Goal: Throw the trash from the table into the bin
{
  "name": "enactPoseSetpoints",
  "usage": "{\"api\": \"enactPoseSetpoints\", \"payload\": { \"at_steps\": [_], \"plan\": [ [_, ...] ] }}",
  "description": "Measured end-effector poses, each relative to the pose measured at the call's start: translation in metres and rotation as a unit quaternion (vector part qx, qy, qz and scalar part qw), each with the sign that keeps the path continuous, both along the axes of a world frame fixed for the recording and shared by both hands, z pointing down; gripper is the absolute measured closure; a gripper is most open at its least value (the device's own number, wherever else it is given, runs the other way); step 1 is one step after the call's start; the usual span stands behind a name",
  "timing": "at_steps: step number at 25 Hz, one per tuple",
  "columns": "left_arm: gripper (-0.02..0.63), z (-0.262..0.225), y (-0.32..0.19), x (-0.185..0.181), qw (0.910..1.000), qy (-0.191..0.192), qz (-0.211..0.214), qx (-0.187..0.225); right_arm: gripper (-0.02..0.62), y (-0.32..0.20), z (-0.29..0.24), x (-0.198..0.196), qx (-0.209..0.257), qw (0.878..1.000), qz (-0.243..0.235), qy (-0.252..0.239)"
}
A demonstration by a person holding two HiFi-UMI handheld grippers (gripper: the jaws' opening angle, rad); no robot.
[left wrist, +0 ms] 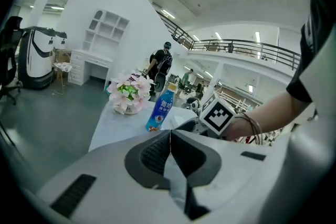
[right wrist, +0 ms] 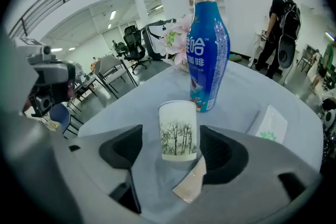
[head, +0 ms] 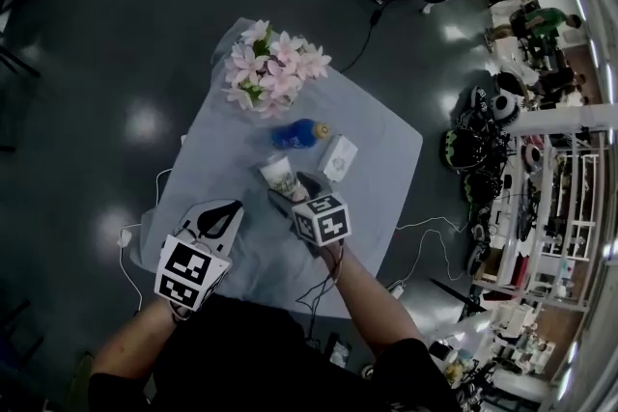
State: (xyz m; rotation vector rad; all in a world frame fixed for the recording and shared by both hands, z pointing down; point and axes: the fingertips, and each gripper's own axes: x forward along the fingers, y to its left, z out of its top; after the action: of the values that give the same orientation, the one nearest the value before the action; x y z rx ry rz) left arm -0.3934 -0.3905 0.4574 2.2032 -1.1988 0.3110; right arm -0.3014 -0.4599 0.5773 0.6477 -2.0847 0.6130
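A white paper cup (right wrist: 178, 131) with a bamboo print stands upright on the grey-clothed table (head: 377, 140). My right gripper (right wrist: 170, 136) is open around it: the cup sits between the jaws, close to the right pad with a gap on the left. A tan paper scrap (right wrist: 189, 186) lies on the cloth just before the cup. In the head view the right gripper (head: 288, 190) is right at the cup (head: 277, 175). Behind the cup stands a blue bottle (right wrist: 207, 44). My left gripper (left wrist: 170, 134) is shut and empty, over the table's near left corner (head: 232, 206).
A pot of pink flowers (head: 273, 68) stands at the table's far end and a small white tissue pack (head: 339, 157) lies right of the bottle (head: 294, 134). Cables run over the dark floor. Cluttered shelves (head: 541, 207) line the right side. No bin shows.
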Motion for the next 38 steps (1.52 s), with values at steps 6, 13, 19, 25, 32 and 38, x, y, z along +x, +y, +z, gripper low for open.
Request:
{"api": "enactPoseSetpoints", "payload": {
  "at_steps": [6,13,19,25,32,38],
  "plan": [
    [0.591,0.013,-0.001,-0.012,0.9998,0.004,-0.017,-0.013,0.287,-0.012,0.024,-0.012,-0.021,0.999,-0.031,0.032],
    [0.591,0.017,0.004,-0.024,0.9993,0.012,-0.032,-0.018,0.296,-0.014,0.034,-0.020,-0.033,0.998,-0.033,0.050],
    [0.591,0.015,0.012,-0.030,0.9992,0.014,-0.032,-0.019,0.299,-0.014,0.037,-0.021,-0.025,0.997,-0.035,0.060],
    [0.591,0.009,0.022,-0.037,0.9994,0.014,-0.027,-0.015,0.308,-0.011,0.035,-0.022,-0.016,0.997,-0.031,0.071],
    [0.591,-0.007,0.030,-0.043,0.9998,0.017,-0.008,0.001,0.313,0.000,0.001,-0.024,0.008,0.999,0.015,0.041],
    [0.591,-0.030,0.040,-0.038,0.9991,0.017,0.032,0.022,0.314,0.020,-0.049,-0.019,0.036,0.997,0.066,0.004]
  ]
}}
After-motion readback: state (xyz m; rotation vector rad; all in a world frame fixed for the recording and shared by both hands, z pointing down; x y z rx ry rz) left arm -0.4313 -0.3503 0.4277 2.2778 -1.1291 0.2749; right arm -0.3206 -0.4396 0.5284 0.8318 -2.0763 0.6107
